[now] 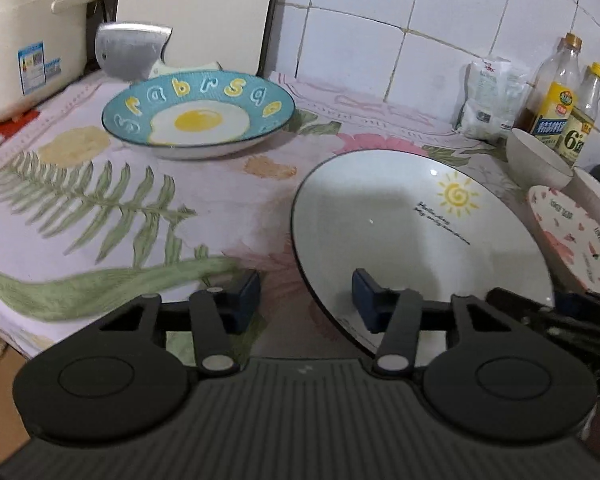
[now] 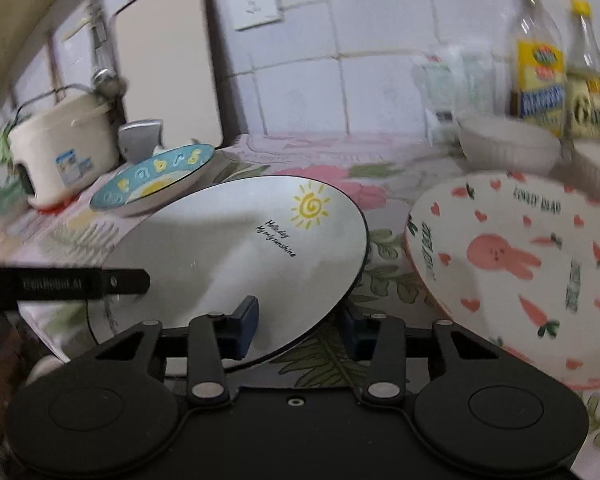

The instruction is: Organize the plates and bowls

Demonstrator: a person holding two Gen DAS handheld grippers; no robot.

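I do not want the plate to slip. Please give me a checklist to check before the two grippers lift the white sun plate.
1. Left gripper straddles the near rim of the sun plate: ok.
2. Right gripper straddles the rim on the other side: ok.
3. Pads pressing on the rim: cannot tell; gaps seem to remain.
4. Plate level: not ok, it looks tilted.
5. Free of the rabbit plate: ok, a gap shows.
6. Free of the egg plate: cannot tell, the rims overlap in the right wrist view.
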